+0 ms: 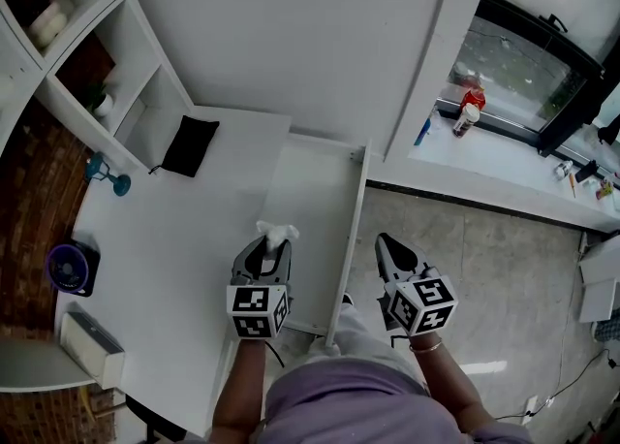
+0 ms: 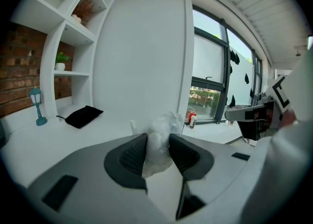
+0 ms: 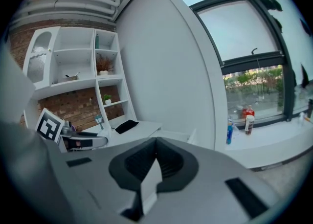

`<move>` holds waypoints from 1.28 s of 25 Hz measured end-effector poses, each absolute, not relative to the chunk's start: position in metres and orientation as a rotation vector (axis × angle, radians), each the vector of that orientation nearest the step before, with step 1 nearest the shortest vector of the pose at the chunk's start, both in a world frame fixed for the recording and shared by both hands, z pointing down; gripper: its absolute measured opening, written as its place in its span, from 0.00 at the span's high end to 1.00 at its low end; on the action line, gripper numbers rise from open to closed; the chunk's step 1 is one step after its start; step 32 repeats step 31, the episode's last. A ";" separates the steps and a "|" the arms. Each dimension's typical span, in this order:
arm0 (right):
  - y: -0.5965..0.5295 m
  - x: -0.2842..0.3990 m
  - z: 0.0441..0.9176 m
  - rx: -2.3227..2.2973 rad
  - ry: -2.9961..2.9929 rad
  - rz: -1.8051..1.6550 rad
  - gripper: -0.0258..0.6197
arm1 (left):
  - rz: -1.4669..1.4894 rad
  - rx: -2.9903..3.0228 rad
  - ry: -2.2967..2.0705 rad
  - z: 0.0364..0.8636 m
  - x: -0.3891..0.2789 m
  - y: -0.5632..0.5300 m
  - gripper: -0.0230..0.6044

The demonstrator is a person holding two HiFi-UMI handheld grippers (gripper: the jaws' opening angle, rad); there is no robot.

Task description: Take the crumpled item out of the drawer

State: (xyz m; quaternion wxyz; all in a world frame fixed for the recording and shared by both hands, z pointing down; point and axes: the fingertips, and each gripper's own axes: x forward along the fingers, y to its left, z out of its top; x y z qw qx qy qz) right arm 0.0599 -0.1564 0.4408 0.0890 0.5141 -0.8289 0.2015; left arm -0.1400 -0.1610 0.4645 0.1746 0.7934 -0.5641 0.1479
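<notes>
A crumpled white plastic wad (image 2: 159,142) is pinched between the jaws of my left gripper (image 2: 157,155), which is shut on it. From the head view the wad (image 1: 276,232) sticks out past the left gripper (image 1: 266,256), held above the open white drawer (image 1: 320,200) near its front left part. My right gripper (image 1: 390,250) hangs to the right of the drawer's side wall, over the floor, its jaws closed together with nothing in them (image 3: 155,162).
White desk (image 1: 165,248) left of the drawer carries a black pouch (image 1: 189,145), a small teal lamp (image 1: 105,174), a purple round device (image 1: 71,267) and a white box (image 1: 92,347). Bottles (image 1: 468,108) stand on the window sill. White shelves (image 1: 87,45) rise at the back left.
</notes>
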 end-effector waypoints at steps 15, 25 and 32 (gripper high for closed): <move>-0.142 0.045 0.428 1.517 -2.487 0.536 0.96 | 0.350 2.266 -1.613 0.450 -0.152 -0.140 0.73; -0.133 0.041 0.424 1.510 -2.504 0.513 0.96 | 0.334 2.276 -1.613 0.446 -0.153 -0.135 0.73; -0.132 0.039 0.419 1.503 -2.523 0.491 0.96 | 0.326 2.284 -1.610 0.443 -0.152 -0.134 0.73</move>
